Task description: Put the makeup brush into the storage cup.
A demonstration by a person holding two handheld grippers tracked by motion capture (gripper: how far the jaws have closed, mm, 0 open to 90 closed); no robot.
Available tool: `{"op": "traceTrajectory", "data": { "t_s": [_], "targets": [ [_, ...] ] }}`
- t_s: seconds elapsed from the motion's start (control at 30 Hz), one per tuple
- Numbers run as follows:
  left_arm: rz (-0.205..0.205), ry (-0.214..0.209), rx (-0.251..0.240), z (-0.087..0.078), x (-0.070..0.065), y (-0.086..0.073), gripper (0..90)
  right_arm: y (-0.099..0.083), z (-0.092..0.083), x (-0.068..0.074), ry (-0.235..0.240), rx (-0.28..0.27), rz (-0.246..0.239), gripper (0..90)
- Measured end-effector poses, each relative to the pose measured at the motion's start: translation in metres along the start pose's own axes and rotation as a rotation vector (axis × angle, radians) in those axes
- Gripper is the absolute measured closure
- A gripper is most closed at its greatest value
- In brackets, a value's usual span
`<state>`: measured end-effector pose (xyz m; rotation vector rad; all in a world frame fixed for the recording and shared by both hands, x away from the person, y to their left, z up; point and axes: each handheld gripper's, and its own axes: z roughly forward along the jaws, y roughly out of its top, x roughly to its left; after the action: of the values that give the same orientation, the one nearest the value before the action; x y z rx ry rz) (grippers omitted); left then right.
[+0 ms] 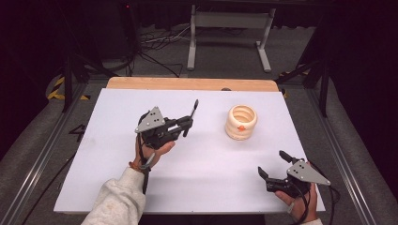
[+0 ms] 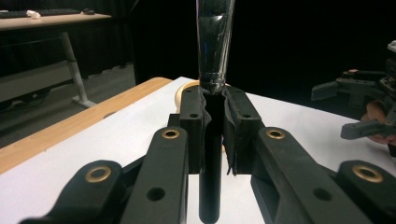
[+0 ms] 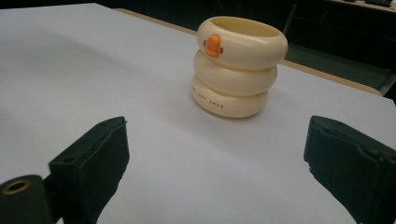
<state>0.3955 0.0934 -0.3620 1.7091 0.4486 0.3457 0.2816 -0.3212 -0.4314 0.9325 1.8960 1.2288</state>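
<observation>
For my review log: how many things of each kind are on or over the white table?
Grippers: 2, left gripper and right gripper
Black pen-like stick: 1
Cream ringed holder: 1
Total: 4

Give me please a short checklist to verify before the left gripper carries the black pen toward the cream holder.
1. Grip: left gripper is shut on the black pen: ok.
2. Pen angle: it stands tilted, not upright: not ok yet.
3. Cream holder stands upright on the white table, mouth open: ok.
4. Path between pen and holder is free: ok.
5. Right gripper is open, apart from the holder: ok.
6. Inside of holder empty: cannot tell.
</observation>
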Motion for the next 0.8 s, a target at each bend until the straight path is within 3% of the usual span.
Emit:
{"op": "traceTrajectory", "data": {
  "t_s": [0.47, 0.8],
  "targets": [
    [-0.001, -0.093, -0.064, 0.05, 0.004, 0.013, 79.8, 0.001, -0.001, 0.0, 0.006, -0.013, -0.001, 7.1],
    [-0.01, -0.15, -0.142, 0.085, 0.006, 0.03, 79.7, 0.001, 0.0, -0.001, 0.006, -0.012, -0.007, 7.1]
  ]
}}
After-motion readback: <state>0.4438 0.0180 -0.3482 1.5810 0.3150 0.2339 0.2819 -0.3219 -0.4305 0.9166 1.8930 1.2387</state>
